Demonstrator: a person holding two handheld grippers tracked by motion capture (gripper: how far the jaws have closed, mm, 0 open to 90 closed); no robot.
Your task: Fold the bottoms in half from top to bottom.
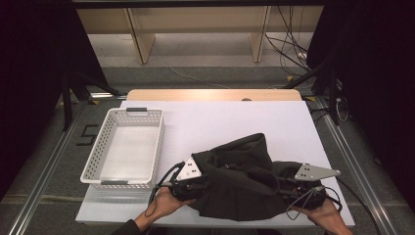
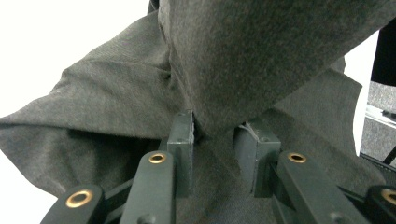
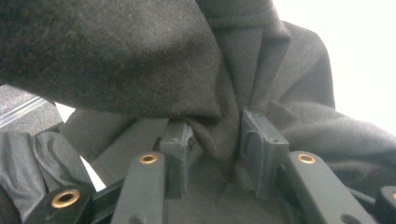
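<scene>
Dark felted cloth (image 1: 242, 178) — bunched, pinched in left tool (image 2: 215, 140) and right tool (image 3: 215, 140) — beside perforated white basket (image 1: 98, 155).

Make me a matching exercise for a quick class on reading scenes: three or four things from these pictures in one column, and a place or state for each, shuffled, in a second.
Things:
1. dark cloth
2. white basket
3. left claw
4. right claw

Places or states:
A. stands empty on the table's left part
B. shut on a fold of fabric at the heap's right end
C. lies bunched on the near edge of the white table
D. shut on a fold of fabric at the heap's left end

Pairs: 1-C, 2-A, 3-D, 4-B
</scene>
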